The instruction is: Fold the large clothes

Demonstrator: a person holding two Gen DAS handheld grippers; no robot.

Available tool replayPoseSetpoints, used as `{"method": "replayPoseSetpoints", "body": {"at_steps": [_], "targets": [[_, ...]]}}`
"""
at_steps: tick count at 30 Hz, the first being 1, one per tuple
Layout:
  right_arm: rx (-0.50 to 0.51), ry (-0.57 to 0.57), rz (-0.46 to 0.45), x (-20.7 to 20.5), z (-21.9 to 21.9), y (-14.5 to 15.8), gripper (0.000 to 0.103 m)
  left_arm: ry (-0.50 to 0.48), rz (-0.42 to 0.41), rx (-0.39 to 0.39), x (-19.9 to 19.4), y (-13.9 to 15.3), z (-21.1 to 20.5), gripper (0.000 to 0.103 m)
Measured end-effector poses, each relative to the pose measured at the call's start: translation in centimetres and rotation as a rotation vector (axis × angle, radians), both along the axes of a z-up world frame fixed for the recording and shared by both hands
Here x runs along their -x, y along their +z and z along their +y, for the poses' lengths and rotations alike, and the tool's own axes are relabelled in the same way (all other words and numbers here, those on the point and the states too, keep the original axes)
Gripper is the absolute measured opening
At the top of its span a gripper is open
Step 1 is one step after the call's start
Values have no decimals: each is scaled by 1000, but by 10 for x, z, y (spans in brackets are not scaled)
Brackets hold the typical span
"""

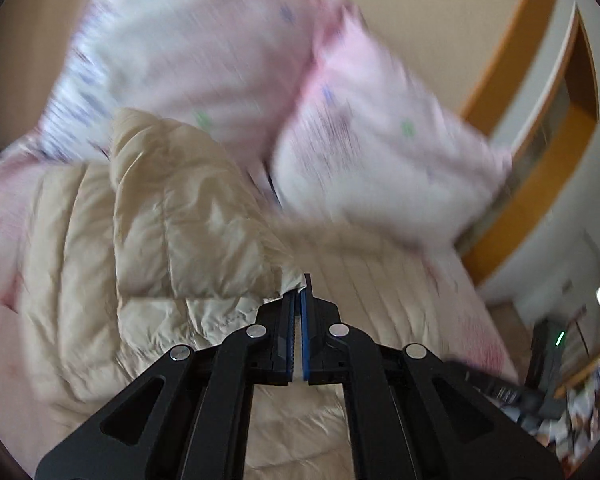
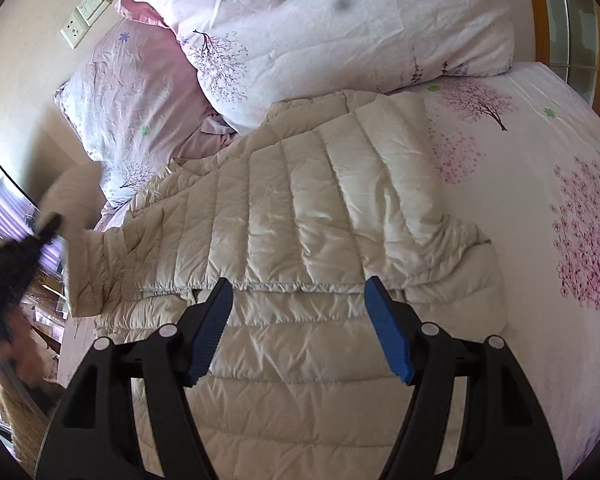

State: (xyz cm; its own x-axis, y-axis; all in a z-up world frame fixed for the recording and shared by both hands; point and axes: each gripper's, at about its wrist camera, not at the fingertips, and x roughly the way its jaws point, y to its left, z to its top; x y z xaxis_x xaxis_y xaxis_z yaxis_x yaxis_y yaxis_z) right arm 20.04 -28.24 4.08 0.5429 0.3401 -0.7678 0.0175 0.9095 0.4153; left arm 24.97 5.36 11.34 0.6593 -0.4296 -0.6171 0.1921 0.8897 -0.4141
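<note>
A cream quilted puffer jacket, its shiny crinkled fabric stitched into padded bands, is lying across the middle of a bed, its top reaching toward the pillows at the bed's head edge. The white bedsheet printed with pink blossom trees is showing bare along the bed's right edge. Two plump floral pillows are leaning against the beige wall.

The left gripper, with blue-padded black fingers, is pinched tight on a lifted sleeve of the jacket, its cuff caught at the tips. This view is heavily smeared, so the pillows look like pale blurs.

Only the right wrist view is showing the right gripper, hovering over the jacket's hem with its jaws spread wide and gripping nothing, and white wall sockets.
</note>
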Motion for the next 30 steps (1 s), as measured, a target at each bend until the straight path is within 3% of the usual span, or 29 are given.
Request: {"method": "replayPoseSetpoints", "body": {"at_steps": [4, 8, 10, 11, 12, 14, 18, 22, 25, 30], "targets": [[-2, 5, 5, -7, 4, 0, 69, -113, 116, -50, -3, -51, -48, 1], [-2, 5, 15, -12, 4, -2, 69, -169, 173, -51, -8, -69, -66, 4], [-3, 5, 17, -14, 4, -3, 69, -196, 176, -31, -4, -68, -67, 26], [-1, 7, 16, -15, 5, -2, 69, -205, 172, -15, -1, -66, -65, 53], [3, 13, 14, -16, 7, -2, 69, -209, 162, 2, 3, -62, -62, 71], [8, 36, 6, -18, 13, 0, 68, -234, 120, 51, 17, -51, -53, 79], [51, 132, -47, -16, 39, 10, 68, -216, 57, 55, 43, -37, -20, 79], [148, 271, -143, -9, 87, 23, 68, -44, 38, -49, 59, -42, 28, 79], [260, 380, -224, -3, 132, 29, 66, 61, 62, -123, 65, -52, 59, 79], [459, 498, -312, 4, 196, 26, 65, 123, 106, -164, 70, -66, 83, 79]]}}
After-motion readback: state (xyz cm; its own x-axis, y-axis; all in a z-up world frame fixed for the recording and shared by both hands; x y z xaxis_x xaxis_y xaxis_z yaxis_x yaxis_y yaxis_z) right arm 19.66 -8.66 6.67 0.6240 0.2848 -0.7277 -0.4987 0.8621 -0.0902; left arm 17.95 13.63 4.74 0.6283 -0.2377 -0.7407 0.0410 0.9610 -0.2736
